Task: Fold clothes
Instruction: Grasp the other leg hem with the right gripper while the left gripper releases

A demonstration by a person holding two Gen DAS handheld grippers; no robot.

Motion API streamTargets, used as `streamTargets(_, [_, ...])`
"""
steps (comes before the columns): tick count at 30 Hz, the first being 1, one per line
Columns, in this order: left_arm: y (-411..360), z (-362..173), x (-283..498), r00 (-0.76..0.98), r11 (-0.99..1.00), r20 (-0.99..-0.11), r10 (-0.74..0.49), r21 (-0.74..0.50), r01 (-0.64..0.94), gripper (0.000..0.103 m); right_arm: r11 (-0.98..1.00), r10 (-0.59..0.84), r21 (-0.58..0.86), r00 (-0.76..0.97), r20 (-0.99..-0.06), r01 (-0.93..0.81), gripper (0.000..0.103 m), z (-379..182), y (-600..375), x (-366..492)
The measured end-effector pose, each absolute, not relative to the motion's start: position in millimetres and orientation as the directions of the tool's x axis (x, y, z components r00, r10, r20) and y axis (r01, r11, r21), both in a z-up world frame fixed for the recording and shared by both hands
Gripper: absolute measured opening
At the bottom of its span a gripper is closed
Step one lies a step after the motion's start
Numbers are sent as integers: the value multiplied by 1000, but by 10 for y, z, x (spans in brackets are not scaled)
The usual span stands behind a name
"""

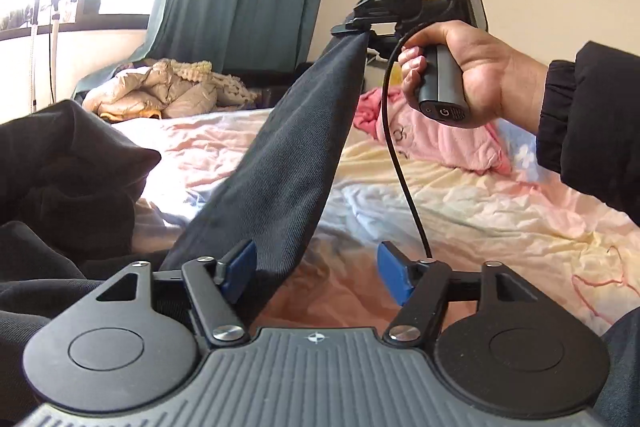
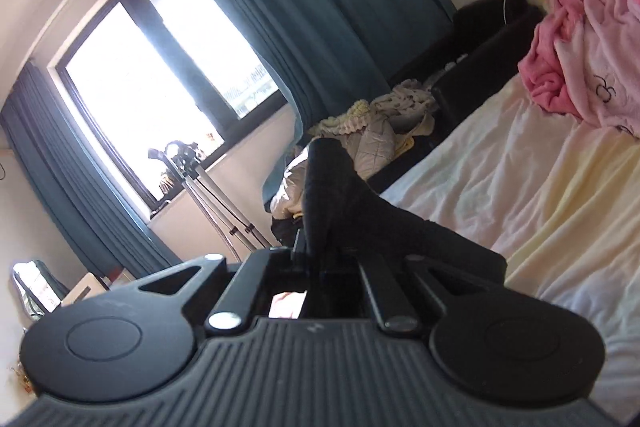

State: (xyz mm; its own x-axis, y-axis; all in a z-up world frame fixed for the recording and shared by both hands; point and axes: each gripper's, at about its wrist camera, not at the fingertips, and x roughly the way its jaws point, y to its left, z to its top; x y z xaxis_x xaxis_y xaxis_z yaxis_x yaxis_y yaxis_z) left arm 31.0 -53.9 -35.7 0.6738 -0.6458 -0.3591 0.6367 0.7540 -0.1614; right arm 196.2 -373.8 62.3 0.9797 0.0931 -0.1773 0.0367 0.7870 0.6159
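Right gripper (image 1: 352, 31) jaws clamp dark garment (image 1: 288, 163) above bed (image 1: 480, 211)

The dark navy woven cloth garment (image 1: 288, 155) I had up showed a fine twill rib, matt and slightly coarse. My left gripper (image 1: 316, 273) was matt black plastic, with smooth blue rubbery pads (image 1: 394, 277) and shiny round metal screw heads (image 1: 229, 332) at its pivots; its grey base was ribbed. The handle in my right hand (image 1: 472, 75) was smooth, satiny dark plastic, with a glossy black cable (image 1: 400, 163) hanging from it. The pastel bedsheet (image 1: 480, 211) looked like soft, crumpled cotton. The pink fleecy cloth (image 2: 592, 39) looked plush and fuzzy. The teal curtain (image 2: 320, 7) hung in heavy matt folds.
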Motion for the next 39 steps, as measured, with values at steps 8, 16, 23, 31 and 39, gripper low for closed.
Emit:
streamTargets(8, [424, 102, -54, 797, 843, -308, -520, -338, 419, 80, 660, -136, 698, 958, -253, 278, 5, 51, -4480, 753])
streamTargets(16, [2565, 354, -679, 863, 756, -454, -219, -638, -144, 90, 379, -17, 738, 802, -598, 558, 5, -1424, -4883, 618])
streamTargets(23, [3560, -160, -1416, 816, 476, -568, -110, -751, -458, 90, 430, -14, 750, 835, -550, 502, 7, -1281, -4844, 734])
streamTargets(31, [3612, -595, -1112, 818, 275, -544, -187, -828, -488, 60, 410, 5, 781, 855, -519, 471, 7, -1217, -4878, 716])
streamTargets(39, [3701, 301, -808, 866, 357, -499, -29, -815, -457, 23, 377, -1, 879, 949, -315, 292, 5, -997, -4843, 813])
